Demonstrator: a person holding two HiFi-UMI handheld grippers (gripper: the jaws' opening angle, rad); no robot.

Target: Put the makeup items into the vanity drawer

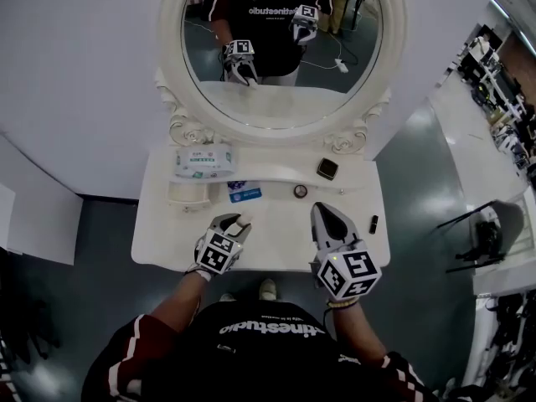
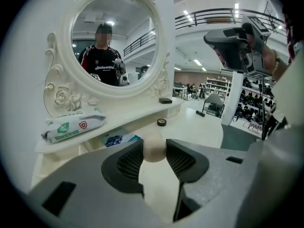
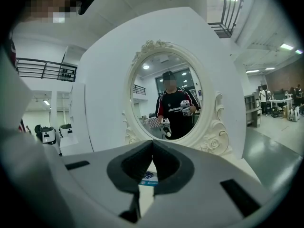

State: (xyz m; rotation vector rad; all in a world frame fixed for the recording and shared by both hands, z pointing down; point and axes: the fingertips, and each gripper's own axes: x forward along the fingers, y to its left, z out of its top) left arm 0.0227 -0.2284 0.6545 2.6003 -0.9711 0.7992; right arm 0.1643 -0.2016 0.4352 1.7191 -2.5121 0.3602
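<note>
A beige egg-shaped makeup sponge (image 2: 153, 149) sits between the pads of my left gripper (image 2: 154, 148), which is shut on it just above the white vanity top (image 1: 276, 237). In the head view this left gripper (image 1: 237, 223) hovers over the front left of the top. My right gripper (image 1: 321, 210) is beside it on the right, held higher, shut and empty (image 3: 152, 144). A blue packet (image 1: 244, 193), a small round black pot (image 1: 300, 191), a black square compact (image 1: 327, 169) and a black lipstick (image 1: 373, 223) lie on the vanity. What looks like a small open drawer (image 1: 188, 196) sits at the left under the raised shelf.
A pack of wet wipes (image 1: 203, 161) lies on the raised shelf below the oval mirror (image 1: 280, 32), which reflects the person and both grippers. The vanity's front edge runs just under the grippers. Grey floor lies on both sides, and shop shelving stands far right.
</note>
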